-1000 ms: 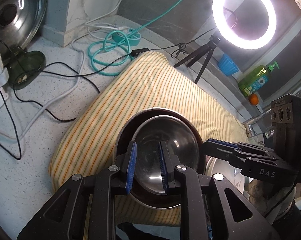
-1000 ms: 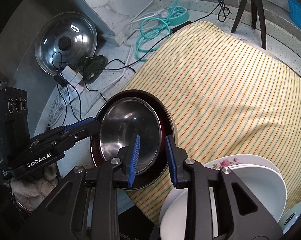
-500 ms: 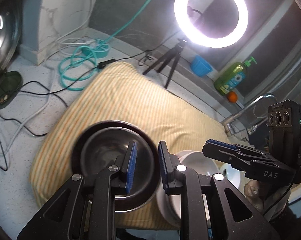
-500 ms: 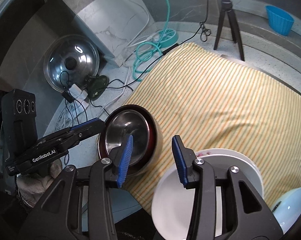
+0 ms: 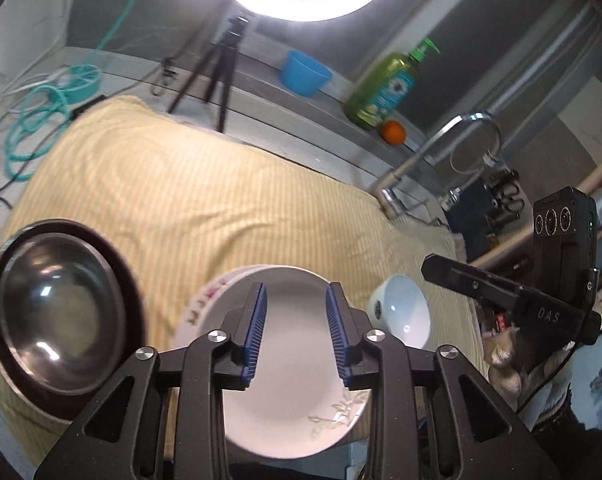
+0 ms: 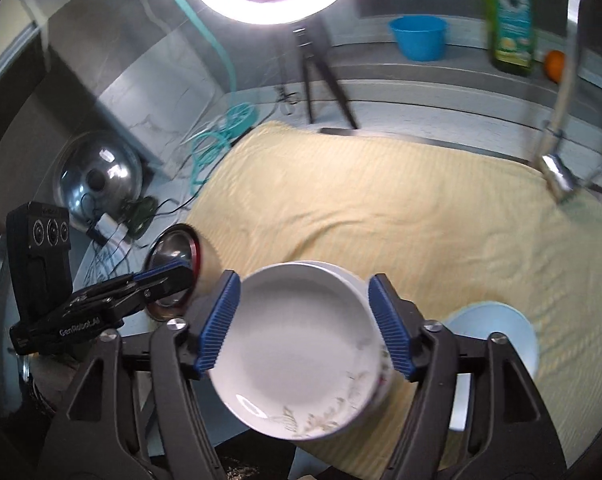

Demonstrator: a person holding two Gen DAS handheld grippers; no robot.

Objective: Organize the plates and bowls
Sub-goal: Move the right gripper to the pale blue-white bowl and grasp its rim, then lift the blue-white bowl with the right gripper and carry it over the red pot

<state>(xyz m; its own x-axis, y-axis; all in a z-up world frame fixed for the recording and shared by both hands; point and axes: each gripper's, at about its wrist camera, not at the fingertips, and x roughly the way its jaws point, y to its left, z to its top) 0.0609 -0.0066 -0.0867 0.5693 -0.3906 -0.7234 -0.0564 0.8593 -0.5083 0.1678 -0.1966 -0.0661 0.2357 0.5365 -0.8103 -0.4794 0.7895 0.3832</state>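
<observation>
Left wrist view: the left gripper hovers over a stack of white plates at the near edge of the yellow striped cloth. Its jaws are opening, with nothing pinched between them. A steel bowl nested in a dark bowl lies to the left; a pale blue bowl lies to the right, near the right gripper.

Right wrist view: the right gripper is above the same plates. Its jaws are opening wide, pads clear of the rim. The blue bowl sits just right; the steel bowl is at left, behind the left gripper.
</observation>
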